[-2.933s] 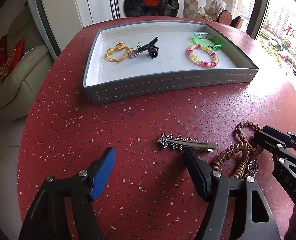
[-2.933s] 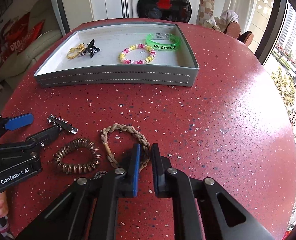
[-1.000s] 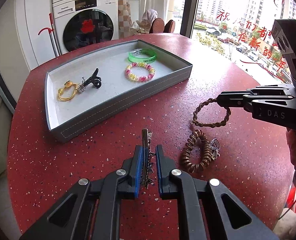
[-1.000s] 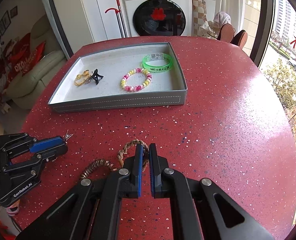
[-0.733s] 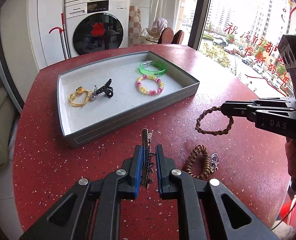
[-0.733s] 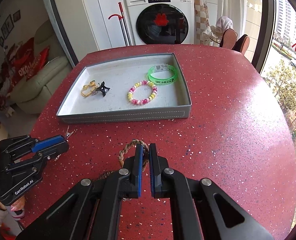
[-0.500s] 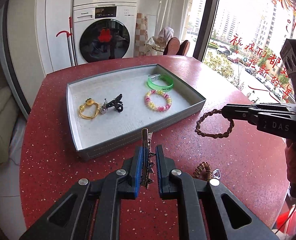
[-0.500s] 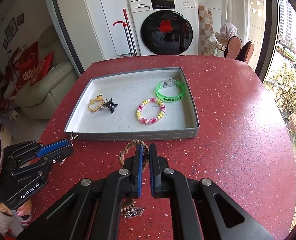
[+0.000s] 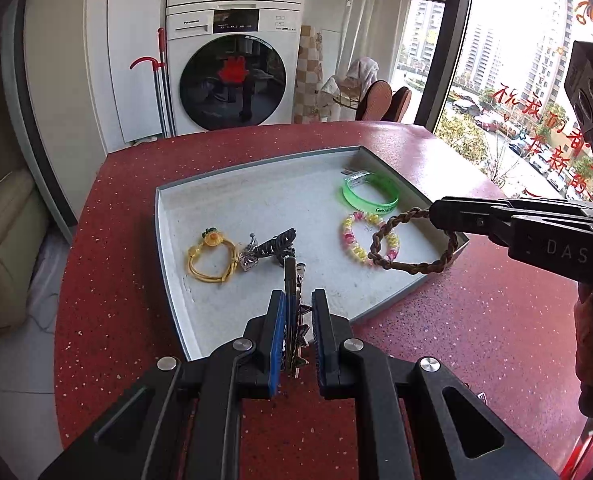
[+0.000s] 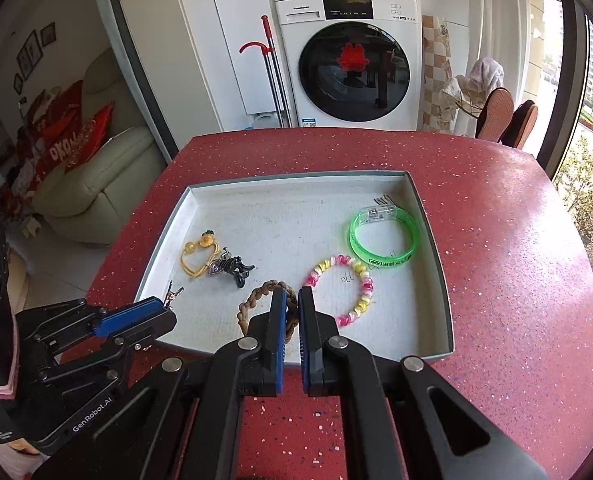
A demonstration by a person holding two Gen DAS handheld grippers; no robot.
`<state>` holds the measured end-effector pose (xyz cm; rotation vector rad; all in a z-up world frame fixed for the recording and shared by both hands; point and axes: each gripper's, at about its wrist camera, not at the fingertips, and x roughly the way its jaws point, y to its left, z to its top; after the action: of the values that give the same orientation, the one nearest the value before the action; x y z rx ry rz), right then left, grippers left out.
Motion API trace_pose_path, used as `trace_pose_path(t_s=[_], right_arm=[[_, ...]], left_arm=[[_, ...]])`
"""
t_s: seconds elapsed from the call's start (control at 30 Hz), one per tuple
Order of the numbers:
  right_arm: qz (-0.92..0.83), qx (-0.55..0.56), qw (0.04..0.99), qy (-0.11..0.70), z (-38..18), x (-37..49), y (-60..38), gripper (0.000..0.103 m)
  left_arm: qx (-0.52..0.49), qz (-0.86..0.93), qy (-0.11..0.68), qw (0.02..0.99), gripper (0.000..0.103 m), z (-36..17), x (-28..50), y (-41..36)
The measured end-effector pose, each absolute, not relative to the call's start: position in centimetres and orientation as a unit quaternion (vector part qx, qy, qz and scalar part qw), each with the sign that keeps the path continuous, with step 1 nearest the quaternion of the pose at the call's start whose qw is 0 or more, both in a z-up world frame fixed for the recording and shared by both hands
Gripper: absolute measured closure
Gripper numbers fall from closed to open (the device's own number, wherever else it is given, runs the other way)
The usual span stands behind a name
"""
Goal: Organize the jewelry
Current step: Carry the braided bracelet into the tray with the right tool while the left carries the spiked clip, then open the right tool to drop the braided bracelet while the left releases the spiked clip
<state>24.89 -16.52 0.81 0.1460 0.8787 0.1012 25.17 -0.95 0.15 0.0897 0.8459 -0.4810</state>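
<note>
My left gripper (image 9: 296,300) is shut on a silver star hair clip (image 9: 293,280) and holds it above the near edge of the grey tray (image 9: 168,248). My right gripper (image 10: 291,296) is shut on a brown braided bracelet (image 10: 252,300) and holds it over the tray's near part; it also shows in the left wrist view (image 9: 412,242). In the tray (image 10: 436,256) lie a yellow hair tie (image 9: 210,258), a black claw clip (image 9: 274,244), a pink-and-yellow bead bracelet (image 10: 342,286) and a green wristband (image 10: 384,240).
The tray sits on a round red speckled table (image 10: 516,280). Beyond the table stand a washing machine (image 10: 348,60), a cream sofa (image 10: 92,184) at the left and chairs (image 10: 504,116) by the window at the right.
Both grippers have risen and moved forward from the table toward the tray, each carrying its item. The coiled hair tie left on the table has dropped out of view.
</note>
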Motion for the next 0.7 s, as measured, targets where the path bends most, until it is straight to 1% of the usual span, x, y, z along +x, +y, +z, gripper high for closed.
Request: trace_pose_path(t_s=[0.4, 0.7], right_arm=[[0.024, 0.114, 0.883, 0.454, -4.0, 30.0, -19.2, 0.096], [-0.014, 0.127, 0.881, 0.455, -5.4, 30.7, -21.7, 0.096]], left_arm=[[0.062, -0.215, 0.470, 0.854, 0.072, -4.7, 30.0, -2.5], [0.070, -0.181, 0.461, 0.866, 0.072, -5.3, 32.2, -3.5]])
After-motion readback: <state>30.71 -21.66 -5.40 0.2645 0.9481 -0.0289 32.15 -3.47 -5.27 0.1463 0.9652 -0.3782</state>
